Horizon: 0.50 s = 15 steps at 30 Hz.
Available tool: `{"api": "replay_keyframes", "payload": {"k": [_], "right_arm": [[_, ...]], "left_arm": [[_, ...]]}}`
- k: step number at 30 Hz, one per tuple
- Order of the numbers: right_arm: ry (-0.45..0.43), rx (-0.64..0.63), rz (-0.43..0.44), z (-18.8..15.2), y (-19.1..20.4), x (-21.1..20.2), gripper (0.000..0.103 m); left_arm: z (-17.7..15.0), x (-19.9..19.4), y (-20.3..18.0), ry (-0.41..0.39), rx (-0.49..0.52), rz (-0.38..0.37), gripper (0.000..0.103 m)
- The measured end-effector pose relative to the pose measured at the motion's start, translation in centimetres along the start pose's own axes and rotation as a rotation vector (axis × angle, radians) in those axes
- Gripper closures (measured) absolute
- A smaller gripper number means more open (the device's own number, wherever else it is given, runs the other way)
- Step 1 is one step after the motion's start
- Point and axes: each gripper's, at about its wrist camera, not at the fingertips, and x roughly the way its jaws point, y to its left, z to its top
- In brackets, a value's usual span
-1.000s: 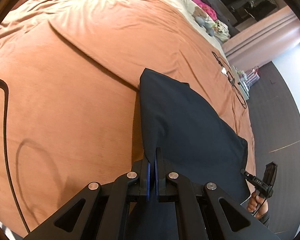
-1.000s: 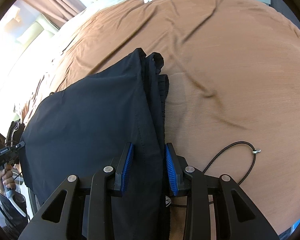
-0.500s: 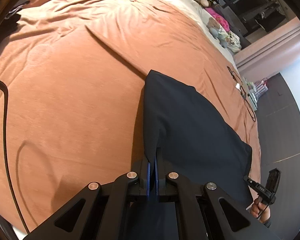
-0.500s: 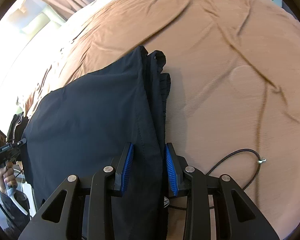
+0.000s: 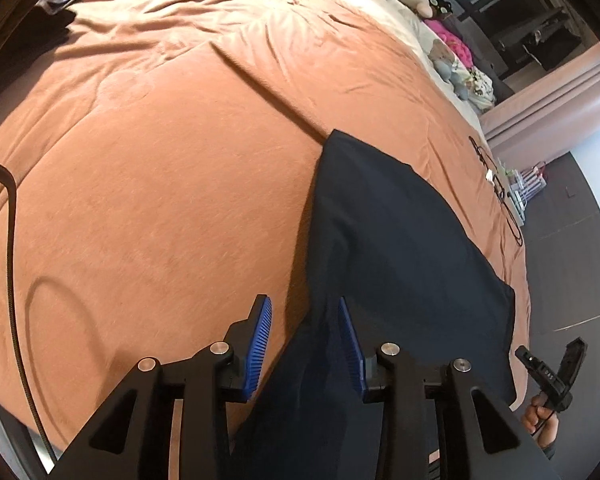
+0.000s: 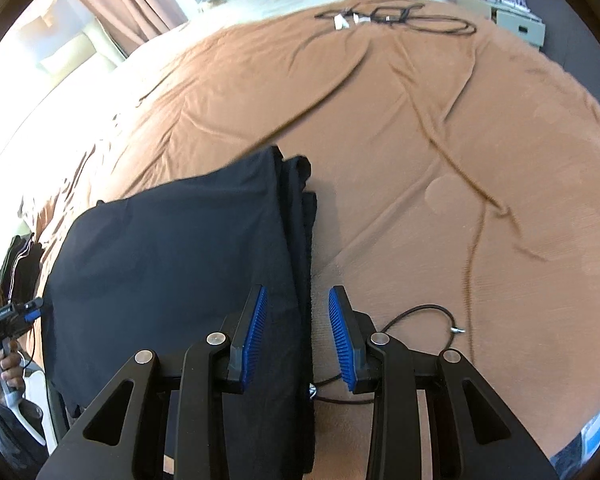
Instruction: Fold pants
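In the left wrist view, a big bed (image 5: 160,184) with a soft orange-brown cover fills most of the picture. Dark pants (image 5: 400,248) lie on it, folded flat, reaching from the near edge up toward the middle. The left gripper (image 5: 305,336) is opening; the cloth runs between its blue pads (image 5: 260,344) but they do not squeeze it. A black cable (image 5: 12,240) curves down the left side. Stuffed toys (image 5: 444,56) sit at the far end, and dark floor (image 5: 572,264) shows past the right edge. Left of the pants the cover is wide and bare. In the right wrist view, the same bed (image 6: 440,152) spreads out with long wrinkles. The pants (image 6: 172,240) lie to the left, with bunched edges stacked along their right side. The right gripper (image 6: 298,332) is apart, and the pants' edge lies loose between its pads. A cable (image 6: 420,316) loops just right of it. More cables (image 6: 400,16) lie far off. Curtains (image 6: 132,4) hang at the back left.
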Motion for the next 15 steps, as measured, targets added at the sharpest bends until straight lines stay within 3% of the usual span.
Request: {"api": "replay_keyframes", "payload": {"k": [15], "right_arm": [[-0.035, -0.105, 0.074, -2.3, 4.8, 0.4, 0.073]], "left_arm": [[-5.3, -2.0, 3.2, 0.015, -0.034, -0.036, 0.066]]}}
